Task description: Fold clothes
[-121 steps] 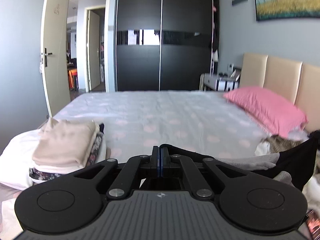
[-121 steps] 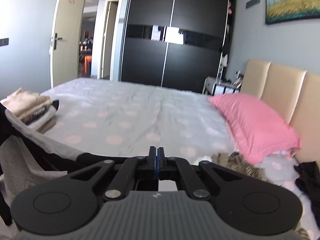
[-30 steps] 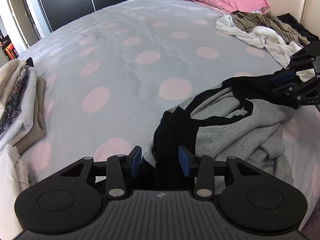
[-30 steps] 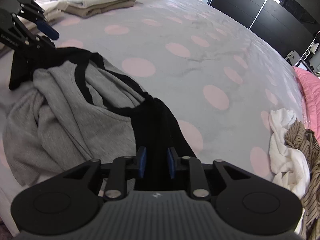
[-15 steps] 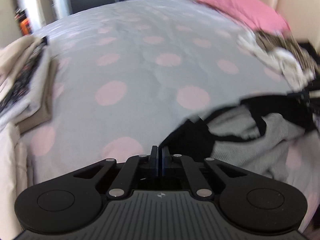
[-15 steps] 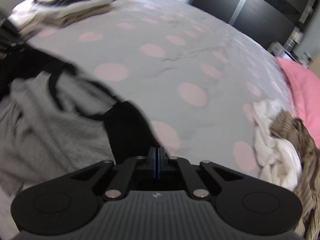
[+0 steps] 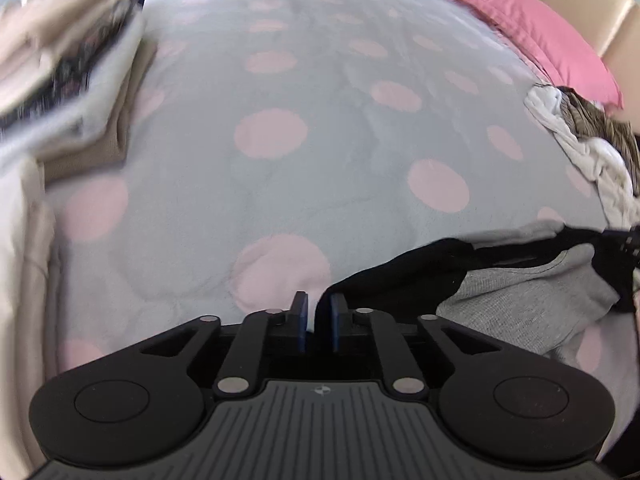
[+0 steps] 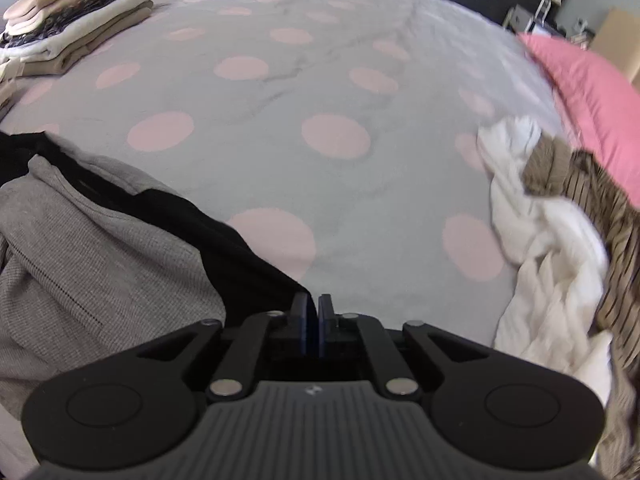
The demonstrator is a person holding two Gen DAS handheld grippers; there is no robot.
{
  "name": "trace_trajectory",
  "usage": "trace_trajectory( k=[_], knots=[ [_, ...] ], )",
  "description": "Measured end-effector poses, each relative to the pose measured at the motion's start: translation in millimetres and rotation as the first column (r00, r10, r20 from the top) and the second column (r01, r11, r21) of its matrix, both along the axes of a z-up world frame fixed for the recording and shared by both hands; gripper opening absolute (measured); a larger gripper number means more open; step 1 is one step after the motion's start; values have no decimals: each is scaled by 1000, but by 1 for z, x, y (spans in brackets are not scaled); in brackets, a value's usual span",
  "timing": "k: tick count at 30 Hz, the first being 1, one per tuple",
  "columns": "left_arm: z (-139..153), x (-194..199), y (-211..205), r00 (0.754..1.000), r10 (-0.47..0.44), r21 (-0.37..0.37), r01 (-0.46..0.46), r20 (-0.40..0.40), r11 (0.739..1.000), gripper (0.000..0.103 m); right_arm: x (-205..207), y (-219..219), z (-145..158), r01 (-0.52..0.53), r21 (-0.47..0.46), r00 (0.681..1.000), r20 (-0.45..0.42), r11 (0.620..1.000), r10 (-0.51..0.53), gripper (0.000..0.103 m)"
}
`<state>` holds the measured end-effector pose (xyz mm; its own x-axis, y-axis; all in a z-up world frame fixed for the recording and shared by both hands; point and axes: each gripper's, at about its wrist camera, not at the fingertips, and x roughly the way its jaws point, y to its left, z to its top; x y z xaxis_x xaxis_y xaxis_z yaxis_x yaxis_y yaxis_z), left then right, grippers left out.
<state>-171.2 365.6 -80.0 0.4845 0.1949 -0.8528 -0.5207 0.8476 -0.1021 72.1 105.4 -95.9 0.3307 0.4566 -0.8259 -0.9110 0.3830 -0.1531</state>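
Though no writing is legible, a small emblem (image 7: 321, 390) marks each tool.

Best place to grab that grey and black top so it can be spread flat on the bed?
Take the grey and black top by its black edge band, one gripper at each end, coming from the near bed edge. That band runs taut between the left gripper and right gripper, whose jaws are opening; the grey body hangs bunched.
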Motion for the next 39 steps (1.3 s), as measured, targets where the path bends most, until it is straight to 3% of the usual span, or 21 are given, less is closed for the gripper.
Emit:
trace_trajectory(
  k=[2,6,10,11,12,13,17,20,21,22,25,30,33,35,39],
  knots=[
    [11,0,-11,999,-34,80,32,34,996,20,-2,-2,10,-9,50,1000,22,999,8,10],
    [23,11,-26,989,-122,132,111,82,985,20,-8,0,23,-46,122,996,77,991,37,10],
    [13,33,-43,974,-223,155,216,32,964,21,-17,13,20,-116,118,991,83,986,106,13],
    [9,38,-47,968,-250,151,245,11,958,22,-18,16,19,-136,115,989,76,984,128,18],
    [4,42,-52,961,-277,151,276,-13,949,22,-21,19,16,-156,108,986,68,982,149,33],
    [-2,46,-57,954,-299,158,301,-39,940,22,-25,22,14,-175,100,984,61,979,170,39],
    [-19,49,-70,936,-338,200,351,-100,915,22,-41,32,0,-272,58,962,56,961,269,39],
    [-21,47,-73,942,-326,203,336,-82,920,13,-54,37,-12,-321,11,944,87,947,319,37],
    [-21,45,-74,942,-328,202,336,-75,920,2,-57,37,-14,-336,1,939,83,942,335,22],
    [-19,44,-76,939,-336,213,344,-71,915,0,-58,37,-14,-343,-2,936,81,939,342,7],
    [-2,38,-77,946,-323,280,313,-12,907,0,-59,35,-9,-351,7,933,92,936,349,5],
    [24,28,-77,951,-299,345,255,78,903,0,-47,23,19,-269,119,956,152,956,250,5],
    [13,30,-82,939,-345,306,328,1,894,0,-50,23,12,-297,88,951,117,951,286,5],
    [-1,31,-90,922,-382,281,384,-66,880,0,-60,25,-2,-354,15,932,88,935,351,5],
    [-14,26,-97,895,-430,211,446,-122,870,0,-80,21,-20,-459,-86,885,43,884,463,8]
  ],
)
